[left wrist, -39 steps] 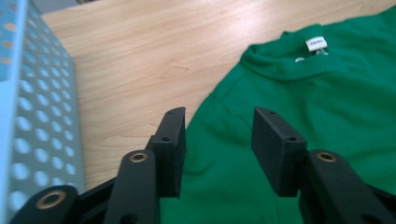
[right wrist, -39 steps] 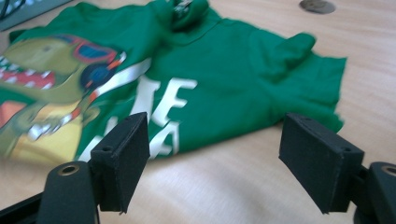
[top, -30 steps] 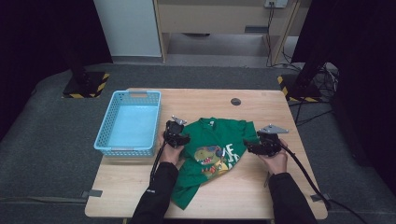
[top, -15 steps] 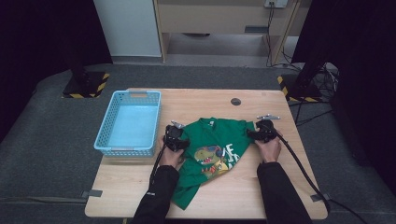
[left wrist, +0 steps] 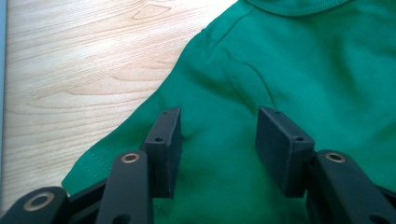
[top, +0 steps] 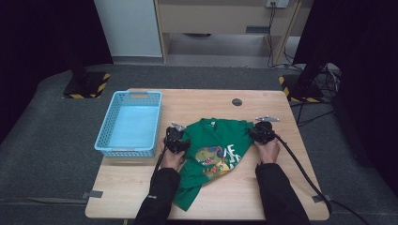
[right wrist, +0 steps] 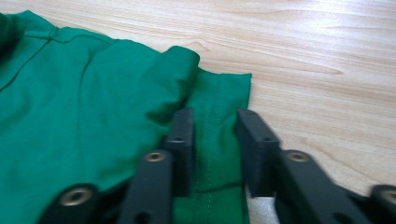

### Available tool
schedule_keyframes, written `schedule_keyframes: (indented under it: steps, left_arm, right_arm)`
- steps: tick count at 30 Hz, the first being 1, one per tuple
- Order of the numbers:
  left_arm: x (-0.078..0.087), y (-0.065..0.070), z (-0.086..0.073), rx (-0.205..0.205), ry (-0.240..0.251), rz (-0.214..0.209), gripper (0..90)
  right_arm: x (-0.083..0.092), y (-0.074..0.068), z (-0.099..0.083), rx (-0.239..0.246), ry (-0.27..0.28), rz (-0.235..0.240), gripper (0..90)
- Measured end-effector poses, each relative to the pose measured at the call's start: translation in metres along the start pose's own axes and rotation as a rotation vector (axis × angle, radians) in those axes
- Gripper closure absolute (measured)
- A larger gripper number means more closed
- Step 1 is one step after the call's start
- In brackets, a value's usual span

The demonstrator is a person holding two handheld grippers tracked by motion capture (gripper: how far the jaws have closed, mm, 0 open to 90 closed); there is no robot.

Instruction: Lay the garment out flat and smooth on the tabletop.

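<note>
The wooden table (top: pixel 281 187) is filling the frame's middle, with the green T-shirt (top: pixel 211 154) lying crumpled at its centre. The blue basket (top: pixel 101 140), left, is sitting unfilled. The left gripper (left wrist: pixel 219 135) is hovering open over a sleeve; the right gripper (right wrist: pixel 212 140) has just been closing around the other sleeve's hem, not yet pinching. Folding is barely starting.
</note>
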State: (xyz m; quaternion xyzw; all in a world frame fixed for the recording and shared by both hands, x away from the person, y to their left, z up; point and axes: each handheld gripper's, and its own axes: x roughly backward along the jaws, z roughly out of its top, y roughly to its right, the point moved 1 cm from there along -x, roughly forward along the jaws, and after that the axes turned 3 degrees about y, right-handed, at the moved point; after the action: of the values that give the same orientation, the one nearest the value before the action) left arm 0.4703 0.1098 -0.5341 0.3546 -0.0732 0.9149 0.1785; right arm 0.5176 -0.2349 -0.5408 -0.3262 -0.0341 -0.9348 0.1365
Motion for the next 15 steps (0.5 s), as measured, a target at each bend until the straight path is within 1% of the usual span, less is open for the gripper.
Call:
schedule_keyframes:
  steps: [1, 3, 6, 8, 10, 11, 15]
  left_arm:
    - [0.000, 0.000, 0.000, 0.000, 0.001, 0.000, 50.3]
    - [0.000, 0.000, 0.000, 0.001, 0.004, 0.000, 50.3]
    - [-0.001, -0.001, 0.000, 0.001, 0.007, 0.000, 50.1]
    - [-0.001, -0.001, 0.000, 0.002, 0.008, 0.002, 49.8]
    - [-0.001, -0.002, 0.000, 0.007, 0.009, 0.006, 48.8]
    - [-0.002, -0.002, 0.000, 0.012, 0.010, 0.010, 47.5]
    - [-0.003, -0.005, 0.001, 0.024, 0.011, 0.027, 46.2]
  right_arm:
    - [0.000, 0.000, 0.000, -0.002, -0.002, 0.003, 77.0]
    - [0.001, -0.001, 0.000, -0.007, -0.008, 0.016, 83.0]
    - [0.002, -0.001, 0.000, -0.006, -0.017, 0.031, 85.2]
    - [0.004, 0.002, 0.001, -0.011, -0.034, 0.041, 85.8]
    - [0.005, 0.006, 0.001, -0.005, -0.031, 0.010, 86.0]
    - [0.005, 0.011, 0.000, -0.015, -0.023, -0.007, 86.0]
    - [0.009, 0.029, -0.003, -0.097, 0.002, -0.068, 86.0]
